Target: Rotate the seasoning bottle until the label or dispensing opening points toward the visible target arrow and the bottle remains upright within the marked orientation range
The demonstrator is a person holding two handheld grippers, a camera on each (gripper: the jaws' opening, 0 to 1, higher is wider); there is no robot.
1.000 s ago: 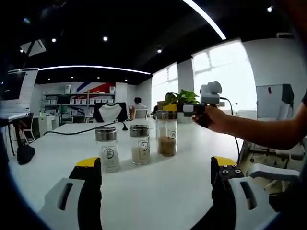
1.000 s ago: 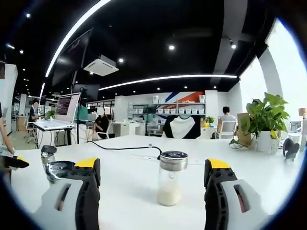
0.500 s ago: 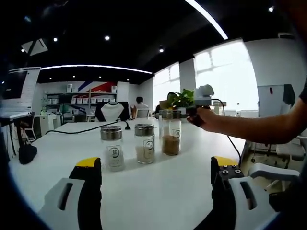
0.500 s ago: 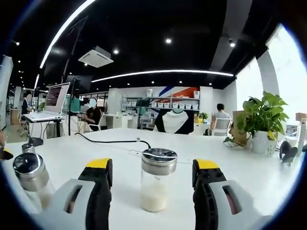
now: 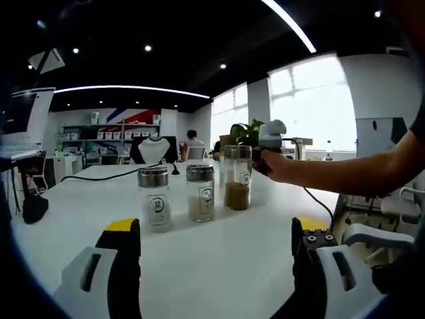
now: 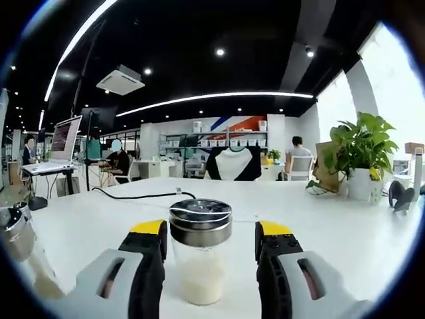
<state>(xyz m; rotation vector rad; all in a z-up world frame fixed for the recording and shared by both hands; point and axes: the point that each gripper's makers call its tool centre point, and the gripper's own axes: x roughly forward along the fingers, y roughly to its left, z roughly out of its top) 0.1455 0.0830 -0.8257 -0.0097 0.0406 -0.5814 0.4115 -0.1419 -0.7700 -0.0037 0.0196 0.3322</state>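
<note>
Three metal-lidded seasoning bottles stand upright in a row on the white table (image 5: 219,259): a left bottle (image 5: 154,199), a middle bottle (image 5: 200,194) and a taller one with brown contents (image 5: 236,179). My left gripper (image 5: 216,249) is open, well short of them. A hand holds my right gripper (image 5: 264,145) just behind the brown bottle. In the right gripper view a bottle with white contents (image 6: 200,266) stands upright between the jaws of my right gripper (image 6: 211,230). Those jaws flank it closely, and a small gap shows on the right side.
Another bottle's lid (image 6: 10,229) sits at the far left edge. A potted plant (image 6: 362,156) stands at the back right of the table, and a black cable (image 6: 133,195) runs across the far side. Desks, shelves and seated people fill the room behind.
My right gripper has moved forward until the white-filled bottle stands between its jaws, and the jaws have narrowed. In the left gripper view the hand has drifted left toward the bottles.
</note>
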